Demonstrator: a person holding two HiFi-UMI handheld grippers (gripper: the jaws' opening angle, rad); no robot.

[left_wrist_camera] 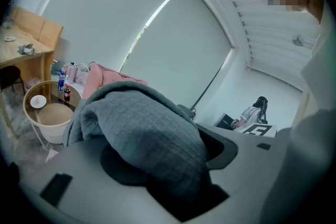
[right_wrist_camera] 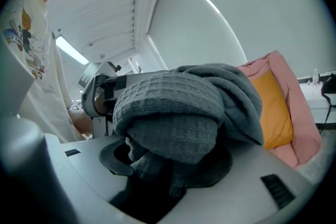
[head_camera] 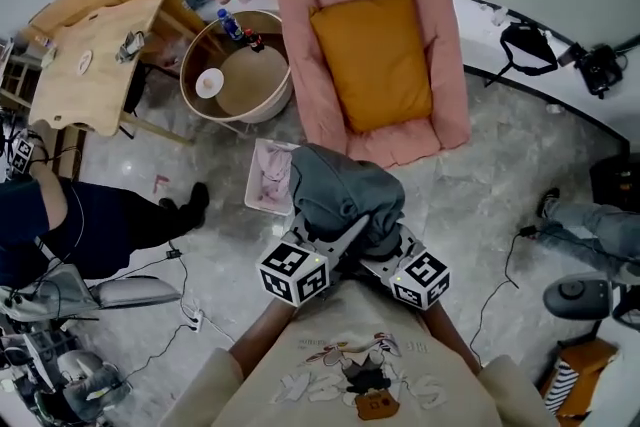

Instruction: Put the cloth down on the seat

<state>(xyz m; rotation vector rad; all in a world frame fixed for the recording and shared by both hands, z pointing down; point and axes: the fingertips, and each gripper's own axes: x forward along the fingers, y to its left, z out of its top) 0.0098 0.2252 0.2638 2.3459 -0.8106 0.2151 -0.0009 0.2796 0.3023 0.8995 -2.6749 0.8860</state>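
**Cloth up in the air, just short of the seat: the put-down isn't done yet.**
The left gripper and right gripper sit side by side, each pinching the near edge of the grey cloth. It hangs bunched over the floor, just before the pink seat, whose orange cushion lies bare. I'd judge there's no clear long axis, perhaps gripper to gripper, with the bulk bulging seatward.
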